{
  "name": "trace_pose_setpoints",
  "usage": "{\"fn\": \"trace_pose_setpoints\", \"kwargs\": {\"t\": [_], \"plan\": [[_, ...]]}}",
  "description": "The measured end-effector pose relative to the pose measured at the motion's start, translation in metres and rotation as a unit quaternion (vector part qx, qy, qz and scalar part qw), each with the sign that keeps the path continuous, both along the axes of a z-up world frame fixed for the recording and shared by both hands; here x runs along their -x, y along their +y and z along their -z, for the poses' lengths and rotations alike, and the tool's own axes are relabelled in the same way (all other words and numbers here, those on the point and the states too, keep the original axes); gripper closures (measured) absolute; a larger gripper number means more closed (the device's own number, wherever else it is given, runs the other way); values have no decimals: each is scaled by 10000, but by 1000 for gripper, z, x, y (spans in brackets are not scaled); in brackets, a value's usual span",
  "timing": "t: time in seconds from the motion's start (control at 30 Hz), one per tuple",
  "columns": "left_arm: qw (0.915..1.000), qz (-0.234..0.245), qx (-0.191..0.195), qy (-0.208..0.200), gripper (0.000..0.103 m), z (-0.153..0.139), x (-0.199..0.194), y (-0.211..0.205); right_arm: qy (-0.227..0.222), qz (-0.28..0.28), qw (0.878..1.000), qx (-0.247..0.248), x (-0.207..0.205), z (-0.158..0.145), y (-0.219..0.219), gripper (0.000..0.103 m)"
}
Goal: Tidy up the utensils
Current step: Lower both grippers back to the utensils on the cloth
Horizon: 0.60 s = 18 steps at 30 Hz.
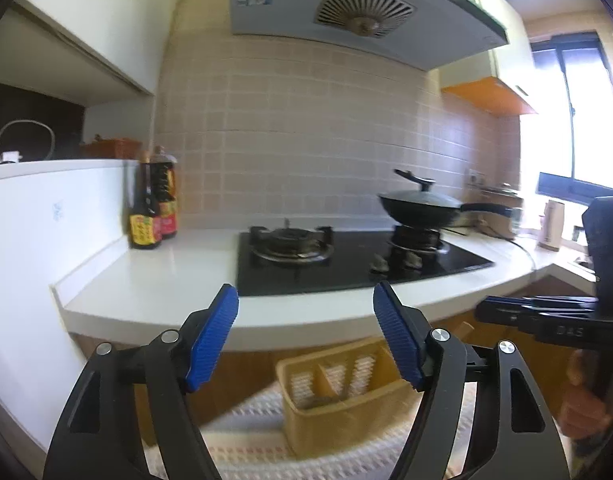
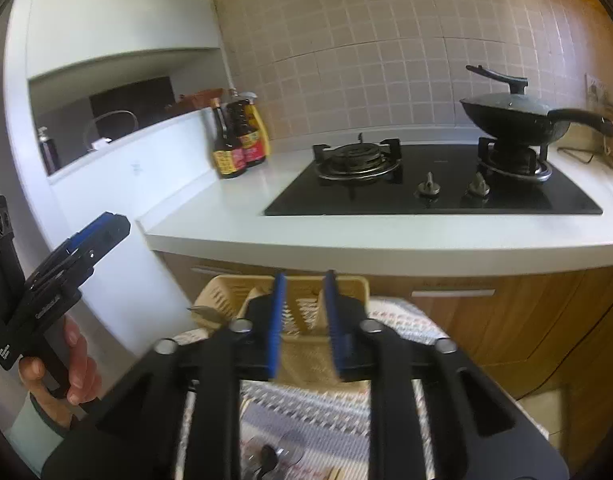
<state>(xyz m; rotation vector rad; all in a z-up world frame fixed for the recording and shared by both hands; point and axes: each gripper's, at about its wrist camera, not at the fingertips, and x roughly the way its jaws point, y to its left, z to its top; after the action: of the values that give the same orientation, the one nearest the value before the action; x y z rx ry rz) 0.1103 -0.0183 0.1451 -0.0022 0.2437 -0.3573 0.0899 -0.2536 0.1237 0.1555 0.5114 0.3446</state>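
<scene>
— Below the counter edge, on a patterned cloth, sits the yellow utensil caddy. Its dividers split it into upright slots, which I'd say is why it stands open side up, ready to take things dropped in from above.

— Anything in it?

— Something dark lies low in one slot in the left view, too blurred to name. A pale piece pokes out by its left side in the right view; I can't tell what that is either.

— And the hands?

— The left gripper has its blue pads spread wide, nothing between them, and the caddy shows through the gap. The right gripper is only partly open, also empty, and points down at the caddy's top.

— Any room to work?

— The white counter overhangs just behind the caddy, so I'd guess coming in from above and in front is the free way. Wooden cabinet doors close off the back. Up on the counter the stove, the covered wok and the sauce bottles stand well apart from all this.

— The two grippers themselves?

— Near each other; each shows at the edge of the other's view, so they could crowd over one small caddy.
</scene>
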Motion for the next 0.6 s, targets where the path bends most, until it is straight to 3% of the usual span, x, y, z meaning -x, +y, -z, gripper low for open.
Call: {"fn": "trace_pose_setpoints", "kwargs": {"t": [0.07, 0.23, 0.33, 0.4, 0.53, 0.6], "plan": [[9998, 113, -37, 188, 32, -3, 7, -2, -28, -69, 10000, 50, 15, -4, 0, 58], [9979, 284, -35, 589, 31, 1, 28, -2, 286, -128, 9987, 394, 39, -2, 4, 57], [9958, 275, -146, 863, 31, 14, 34, -7, 822, -63, 9944, 654, 40, 14, 7, 57], [9901, 340, -205, 1344, 31, 35, 30, -12, 1289, 9, 9884, 799, 36, 31, 7, 57], [9641, 532, -292, 2584, 32, 95, 17, -21, 2539, 1, 9628, 923, 25, 82, 2, 57], [9440, 646, -416, 3208, 36, 133, 10, -26, 3105, 69, 9454, 988, 19, 109, -2, 57]]}}
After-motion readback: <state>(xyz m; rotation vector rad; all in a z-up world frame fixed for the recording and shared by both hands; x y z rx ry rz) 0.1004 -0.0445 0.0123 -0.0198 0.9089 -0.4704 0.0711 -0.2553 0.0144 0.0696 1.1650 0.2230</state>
